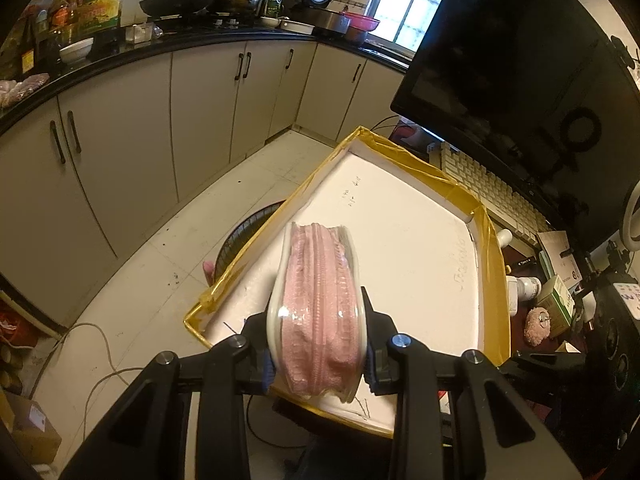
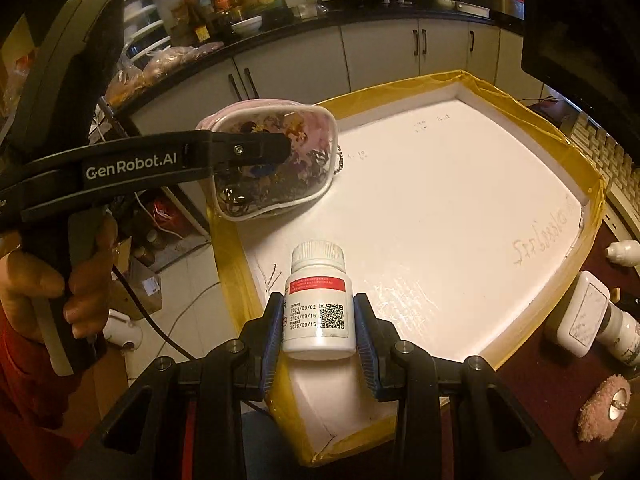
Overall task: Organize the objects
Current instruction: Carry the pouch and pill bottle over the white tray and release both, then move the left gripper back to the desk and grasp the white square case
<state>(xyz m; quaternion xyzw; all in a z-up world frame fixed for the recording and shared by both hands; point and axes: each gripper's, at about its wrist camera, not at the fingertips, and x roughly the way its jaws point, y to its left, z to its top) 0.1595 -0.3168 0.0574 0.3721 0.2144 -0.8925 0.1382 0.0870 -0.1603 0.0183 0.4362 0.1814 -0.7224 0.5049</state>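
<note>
My left gripper (image 1: 318,354) is shut on a pink zippered pouch (image 1: 316,304) with clear sides. It holds it edge-up above the near left corner of a white foam tray (image 1: 408,240) with yellow-taped rims. In the right wrist view the same pouch (image 2: 276,160) shows its clear side with dark small items inside, held by the left gripper (image 2: 280,148) over the tray's left rim (image 2: 228,236). My right gripper (image 2: 318,332) is shut on a white pill bottle (image 2: 318,300) with a red-striped label, upright over the tray's near edge.
A monitor (image 1: 520,60) and white keyboard (image 1: 492,188) stand right of the tray. Small bottles (image 2: 588,320), a box (image 1: 558,304) and a pink fluffy item (image 2: 604,408) lie on the dark desk at right. Kitchen cabinets (image 1: 160,120) and tiled floor lie beyond.
</note>
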